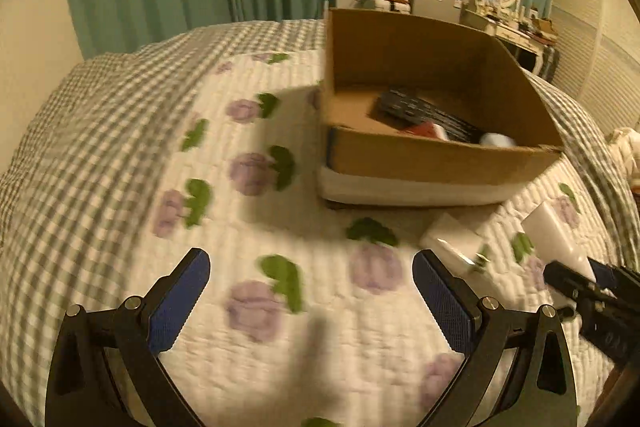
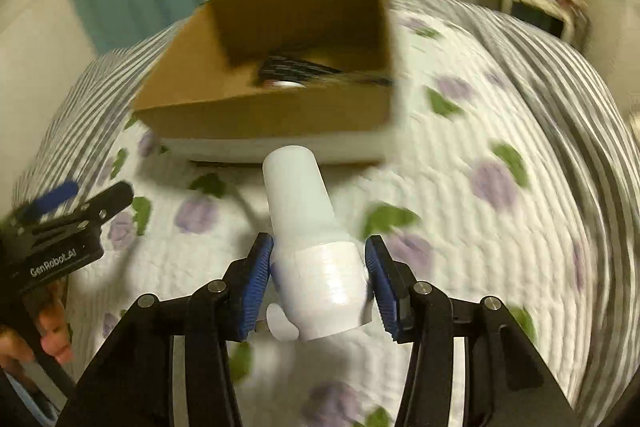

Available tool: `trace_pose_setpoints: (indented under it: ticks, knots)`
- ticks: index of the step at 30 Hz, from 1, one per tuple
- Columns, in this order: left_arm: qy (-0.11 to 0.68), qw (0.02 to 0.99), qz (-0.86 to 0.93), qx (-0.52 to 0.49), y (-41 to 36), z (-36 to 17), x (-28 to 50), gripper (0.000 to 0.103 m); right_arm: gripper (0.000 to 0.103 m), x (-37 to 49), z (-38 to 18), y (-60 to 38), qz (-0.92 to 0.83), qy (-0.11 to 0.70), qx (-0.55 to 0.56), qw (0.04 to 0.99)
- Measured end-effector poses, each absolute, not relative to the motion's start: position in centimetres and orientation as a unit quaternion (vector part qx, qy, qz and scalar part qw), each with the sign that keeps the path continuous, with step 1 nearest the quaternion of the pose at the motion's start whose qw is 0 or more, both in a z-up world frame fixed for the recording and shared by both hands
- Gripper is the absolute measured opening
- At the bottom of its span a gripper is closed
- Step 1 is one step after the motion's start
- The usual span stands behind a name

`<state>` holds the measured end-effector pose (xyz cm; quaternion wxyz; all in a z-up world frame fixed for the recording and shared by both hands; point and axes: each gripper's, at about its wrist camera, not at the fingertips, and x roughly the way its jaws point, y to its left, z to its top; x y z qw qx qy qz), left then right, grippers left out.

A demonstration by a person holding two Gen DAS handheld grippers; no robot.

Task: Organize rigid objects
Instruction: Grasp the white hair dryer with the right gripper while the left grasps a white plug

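My right gripper point(image 2: 319, 281) has its fingers point(image 2: 256, 279) closed on the wide end of a white bottle point(image 2: 308, 227), whose narrow end points toward the cardboard box point(image 2: 256, 115) standing farther up the bed point(image 2: 520, 147). My left gripper point(image 1: 310, 301) hangs over the flowered quilt with fingers point(image 1: 180, 301) spread wide and nothing between them. A small white box point(image 1: 452, 239) lies on the quilt just before the cardboard box, which holds a dark keyboard-like item point(image 1: 420, 113).

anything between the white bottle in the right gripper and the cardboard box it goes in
Nothing visible. The white bottle sits between the right gripper pads, and only bare quilt lies before the cardboard box. Its low front wall must be cleared.
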<state>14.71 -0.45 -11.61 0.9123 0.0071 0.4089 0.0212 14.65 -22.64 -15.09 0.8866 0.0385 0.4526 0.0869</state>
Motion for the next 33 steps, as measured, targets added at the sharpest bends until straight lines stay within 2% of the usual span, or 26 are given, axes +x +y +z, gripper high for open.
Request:
trace_pose_setpoints:
  ticks: [12,24,27,28,29,30,33]
  knots:
    - [0.429,0.903,-0.021,0.023,-7.1,-14.3,16.6,0.103,0.048,17.1,-15.4,-27.9,0.03,0.45,0.071,0.89]
    - [0.447,0.894,-0.02,0.007,-9.1,-18.0,19.9,0.101,0.048,19.4,-17.6,-29.0,0.032,0.456,0.095,0.884]
    - [0.448,0.894,-0.026,-0.003,-9.4,-18.2,20.4,0.094,0.048,19.4,-17.7,-29.1,0.033,0.456,0.098,0.884]
    - [0.448,0.894,-0.027,0.003,-9.6,-18.3,20.4,0.087,0.048,19.5,-17.8,-29.0,0.033,0.457,0.099,0.884]
    - [0.449,0.893,-0.036,0.005,-9.9,-18.4,20.4,0.072,0.048,19.6,-17.9,-29.0,0.034,0.457,0.098,0.884]
    - [0.451,0.891,-0.05,0.004,-10.3,-18.4,20.4,0.066,0.048,19.6,-17.9,-29.0,0.034,0.457,0.097,0.884]
    - [0.455,0.889,-0.051,0.01,-10.6,-18.1,20.2,0.066,0.048,19.3,-17.8,-29.0,0.036,0.457,0.102,0.883]
